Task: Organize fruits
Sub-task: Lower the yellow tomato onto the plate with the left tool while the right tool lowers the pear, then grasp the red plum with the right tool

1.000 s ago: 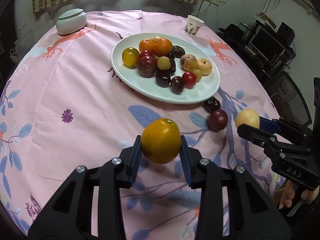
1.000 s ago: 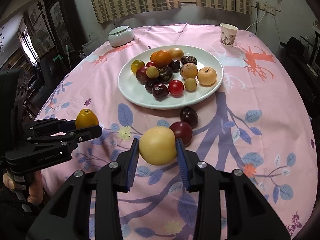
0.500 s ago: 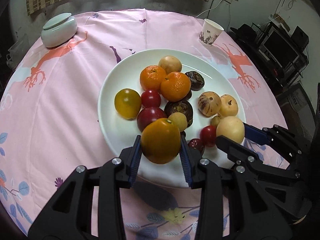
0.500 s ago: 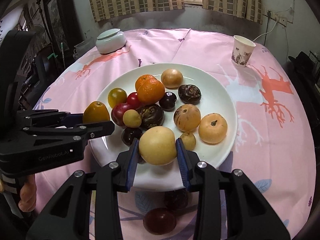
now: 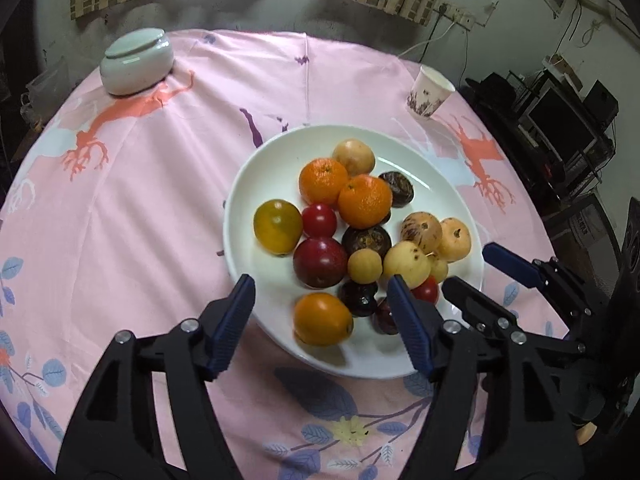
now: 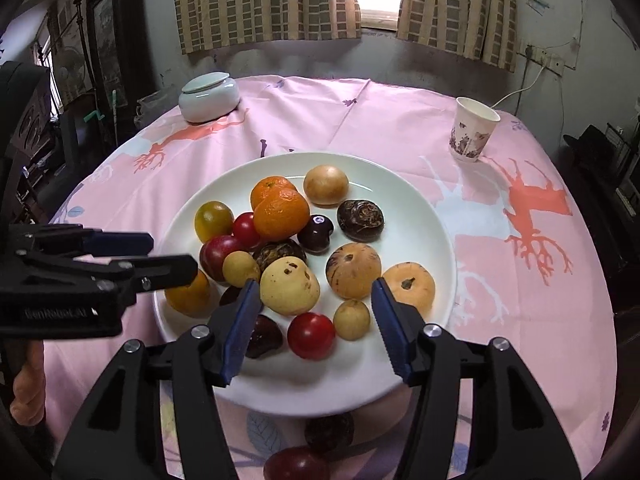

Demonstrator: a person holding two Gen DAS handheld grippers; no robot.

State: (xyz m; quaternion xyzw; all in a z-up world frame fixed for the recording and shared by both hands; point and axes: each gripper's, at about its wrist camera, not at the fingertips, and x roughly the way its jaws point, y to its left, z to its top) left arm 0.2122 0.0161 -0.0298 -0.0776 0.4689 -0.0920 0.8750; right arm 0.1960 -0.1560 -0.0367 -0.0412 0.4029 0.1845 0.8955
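The white plate [image 5: 256,184] sits near the middle of a round table, heaped with fruit. At its near edge lies an orange-yellow tomato [image 5: 323,319], resting on the plate between and just beyond the left gripper's [image 5: 320,312] spread fingers, free of both pads. A pale yellow pear-like fruit [image 6: 289,286] lies among the pile, just ahead of the right gripper [image 6: 314,318], close to its left pad though apparently not pinched. Around them are two mandarins [image 5: 346,192], a yellow-green tomato [image 5: 277,226], a dark red plum [image 5: 320,262], a small red tomato [image 6: 311,336], several dark purple fruits and some tan, speckled ones.

Off the plate, in the right wrist view, a dark fruit [image 6: 329,432] and a reddish one [image 6: 296,465] lie on the cloth just below the plate's near rim, partly hidden between the gripper's arms.

The pink tablecloth [image 5: 140,240] is printed with coral deer, blue leaves and purple branches. A pale green lidded jar [image 5: 137,60] stands at the far left, a patterned paper cup [image 6: 474,130] at the far right. Behind the table are a grey wall, checked curtains [image 6: 272,0] round a bright window, and a wall socket with a cord; dark furniture and electronics crowd the right side.

Both grippers stand wide open and hold nothing; each hovers over the plate's near edge, the left beside the right.
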